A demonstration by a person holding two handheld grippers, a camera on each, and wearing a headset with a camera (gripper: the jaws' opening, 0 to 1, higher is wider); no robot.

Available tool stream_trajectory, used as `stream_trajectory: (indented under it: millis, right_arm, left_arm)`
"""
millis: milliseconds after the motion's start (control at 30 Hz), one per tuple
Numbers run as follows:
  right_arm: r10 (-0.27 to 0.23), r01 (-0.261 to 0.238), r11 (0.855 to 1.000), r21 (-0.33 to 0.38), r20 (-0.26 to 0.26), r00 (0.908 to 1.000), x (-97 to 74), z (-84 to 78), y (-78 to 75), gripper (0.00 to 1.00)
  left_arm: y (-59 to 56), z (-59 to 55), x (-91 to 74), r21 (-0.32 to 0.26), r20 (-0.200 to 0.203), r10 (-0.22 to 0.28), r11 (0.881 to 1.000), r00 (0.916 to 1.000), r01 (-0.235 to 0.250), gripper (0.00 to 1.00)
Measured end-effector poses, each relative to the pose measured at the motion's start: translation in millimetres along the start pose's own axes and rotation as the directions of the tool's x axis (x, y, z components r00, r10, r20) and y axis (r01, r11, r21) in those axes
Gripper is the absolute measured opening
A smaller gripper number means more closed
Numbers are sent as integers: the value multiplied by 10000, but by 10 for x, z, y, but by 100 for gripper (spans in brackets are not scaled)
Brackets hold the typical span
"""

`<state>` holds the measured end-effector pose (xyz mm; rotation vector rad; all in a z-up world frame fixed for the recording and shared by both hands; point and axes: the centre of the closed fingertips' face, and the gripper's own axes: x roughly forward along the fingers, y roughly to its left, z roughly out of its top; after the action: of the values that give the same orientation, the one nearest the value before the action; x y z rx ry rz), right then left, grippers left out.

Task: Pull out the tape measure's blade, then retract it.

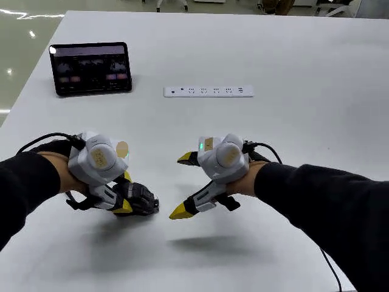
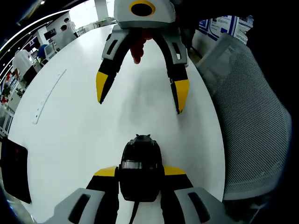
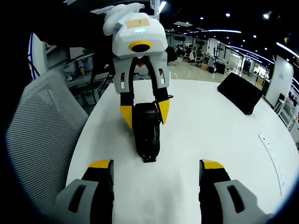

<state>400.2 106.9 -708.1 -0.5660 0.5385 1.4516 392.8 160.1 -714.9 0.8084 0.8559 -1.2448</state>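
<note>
Lower left of the head view, my left gripper [image 1: 130, 199] is clamped on the tape measure [image 1: 141, 199], a chunky black case with rounded corners. It is held low over the smooth white worktop [image 1: 285, 121], and I cannot tell whether it touches. Just right of it, at lower centre, my right gripper [image 1: 180, 185] faces the case with its yellow wedge tips spread wide, gripping nothing. Farther up the frame lies a flat white power strip [image 1: 208, 91]. At upper left a glossy dark tablet [image 1: 91, 68] stands propped.
</note>
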Motion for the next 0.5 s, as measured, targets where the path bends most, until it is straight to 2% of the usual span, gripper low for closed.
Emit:
stream_trajectory:
  millis: [233, 367, 500]
  right_arm:
    - [300, -305, 9995, -122, -348, 9989, 261, -49, 67, 54]
    - [424, -429, 9990, -95, -543, 9976, 344, -81, 98, 45]
    - [263, -276, 9995, -161, -767, 9967, 422, -141, 89, 38]
  left_arm:
    - [12, -12, -1, -268, 207, 17, 9996, 9998, -12, 30]
    - [14, -10, 3, -298, 237, -25, 9996, 9997, 32, 30]
    - [14, -9, 6, -264, 309, -69, 9996, 9995, 77, 30]
